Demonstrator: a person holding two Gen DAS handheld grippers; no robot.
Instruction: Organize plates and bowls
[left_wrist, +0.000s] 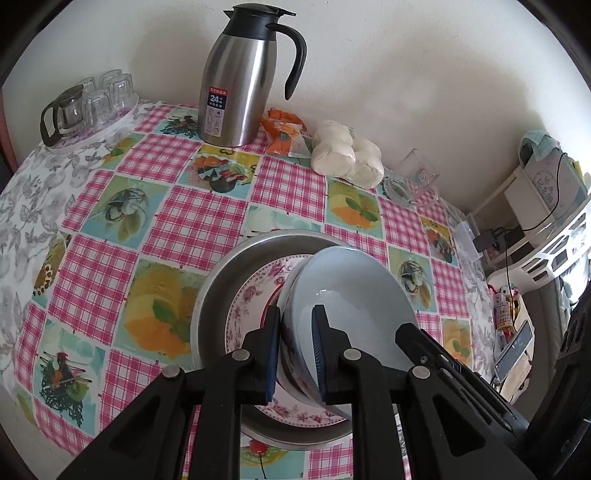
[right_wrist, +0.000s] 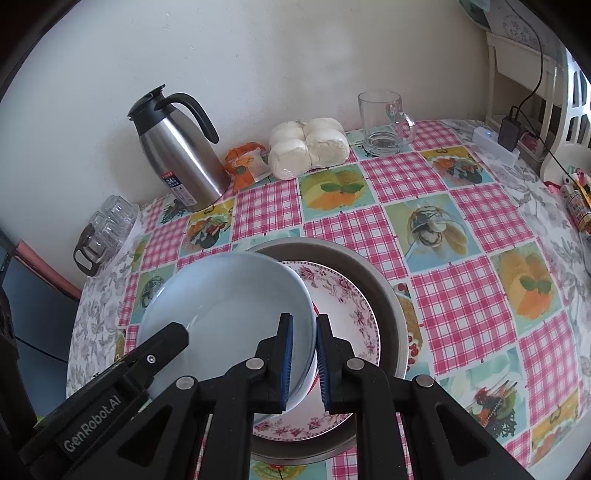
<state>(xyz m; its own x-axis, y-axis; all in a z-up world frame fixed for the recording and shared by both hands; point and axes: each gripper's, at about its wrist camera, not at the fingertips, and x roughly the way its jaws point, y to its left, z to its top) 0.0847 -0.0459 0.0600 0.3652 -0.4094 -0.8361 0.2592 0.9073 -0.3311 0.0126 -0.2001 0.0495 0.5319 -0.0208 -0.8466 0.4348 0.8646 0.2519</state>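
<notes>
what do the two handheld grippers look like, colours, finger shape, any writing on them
Both are matte black plastic. The left gripper and right gripper each have two angular linkage arms with silver round pivot pins and triangular cut-outs, ending in flat fingers faced with ribbed blue pads. The right wrist view shows white "GenRobot.AI" lettering on the left gripper's body. No cables, sleeves or hands are visible.

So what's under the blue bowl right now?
Under the blue bowl, gripped by both grippers, lies a floral plate inside a metal pan. The plate's middle is hidden by the bowl.
</notes>
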